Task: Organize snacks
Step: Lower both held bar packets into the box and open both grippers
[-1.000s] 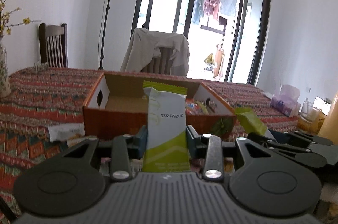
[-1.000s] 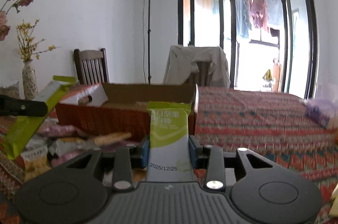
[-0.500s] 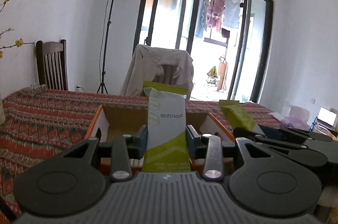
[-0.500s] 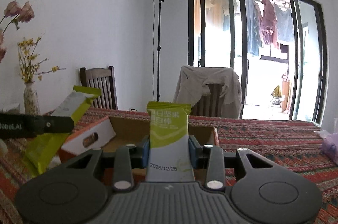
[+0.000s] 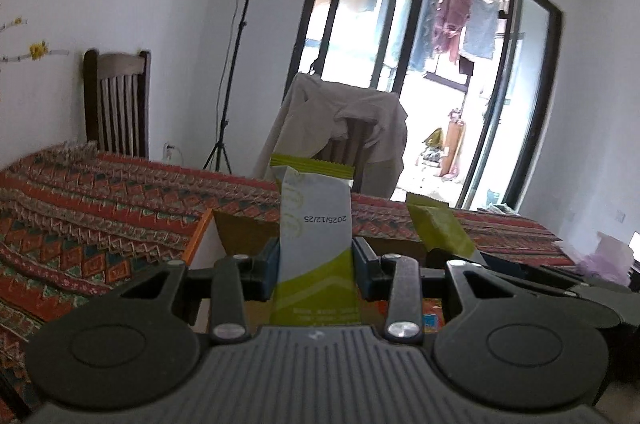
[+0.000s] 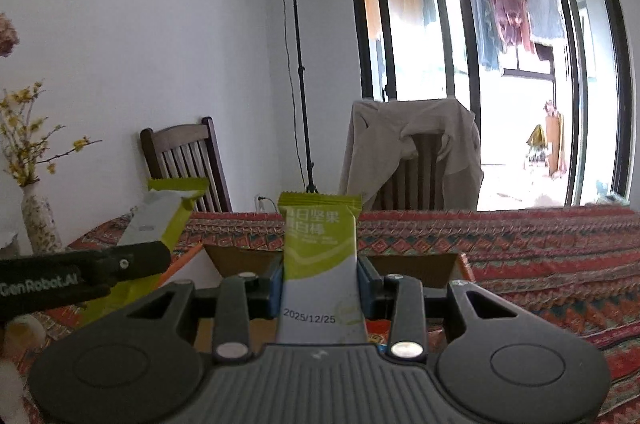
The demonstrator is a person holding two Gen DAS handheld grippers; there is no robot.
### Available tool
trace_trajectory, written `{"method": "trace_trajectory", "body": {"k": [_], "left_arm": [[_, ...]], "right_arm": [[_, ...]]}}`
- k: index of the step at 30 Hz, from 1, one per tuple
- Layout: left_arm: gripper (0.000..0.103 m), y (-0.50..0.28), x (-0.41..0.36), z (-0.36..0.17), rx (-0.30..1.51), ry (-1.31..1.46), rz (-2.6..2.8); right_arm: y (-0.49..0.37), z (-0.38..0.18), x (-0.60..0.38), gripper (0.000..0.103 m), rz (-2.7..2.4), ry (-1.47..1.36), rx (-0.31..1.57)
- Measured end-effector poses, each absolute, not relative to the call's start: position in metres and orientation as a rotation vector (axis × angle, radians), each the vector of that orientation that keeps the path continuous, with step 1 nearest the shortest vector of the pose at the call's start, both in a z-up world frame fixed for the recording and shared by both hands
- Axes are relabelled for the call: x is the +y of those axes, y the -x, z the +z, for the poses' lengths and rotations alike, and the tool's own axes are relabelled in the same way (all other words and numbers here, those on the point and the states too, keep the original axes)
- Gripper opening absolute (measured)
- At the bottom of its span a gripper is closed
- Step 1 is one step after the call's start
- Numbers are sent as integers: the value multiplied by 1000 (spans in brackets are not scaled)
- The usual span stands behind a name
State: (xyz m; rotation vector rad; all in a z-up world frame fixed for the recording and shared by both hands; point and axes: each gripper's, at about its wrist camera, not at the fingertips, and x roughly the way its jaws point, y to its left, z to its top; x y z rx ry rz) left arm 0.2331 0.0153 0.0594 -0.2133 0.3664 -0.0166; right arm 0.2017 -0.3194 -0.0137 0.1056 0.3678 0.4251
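Two grippers each held one snack bar upright. Nearest in the left wrist view, the left gripper [image 5: 315, 260] had its jaws closed flat against the sides of a green-and-white snack bar [image 5: 314, 236], the printed date reading upside down. In the right wrist view, the right gripper [image 6: 320, 286] pinched a matching bar [image 6: 320, 264] the same way, date upright, crimped green end on top. The two tools stood just beside each other; the right one's bar showed at the left tool's right side.

Just beyond both sets of fingers sat the open cardboard box [image 6: 416, 266], its brown inner wall and orange rim visible, resting on the patterned tablecloth [image 6: 540, 256] toward the table's near edge. How full it was could not be told from here.

The step in hand looked like lowering both bars into the box. Doing it well probably meant tipping each wrist down until the bar cleared the near wall, keeping the two tools from knocking together, and releasing only once each wrapper lay against the floor or other packets, since slick foil slides easily.

Farther off stood a jacket-draped chair [image 6: 412, 152] and a lamp stand [image 6: 298, 72].
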Motion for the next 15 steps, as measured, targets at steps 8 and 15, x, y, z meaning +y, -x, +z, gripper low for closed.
{"method": "trace_trajectory", "body": {"k": [8, 15], "left_arm": [[38, -261, 27, 21, 432, 240, 2], [39, -263, 35, 8, 463, 233, 12]], "right_arm": [[-217, -45, -314, 36, 413, -117, 430], [-224, -56, -310, 37, 420, -101, 490]]}}
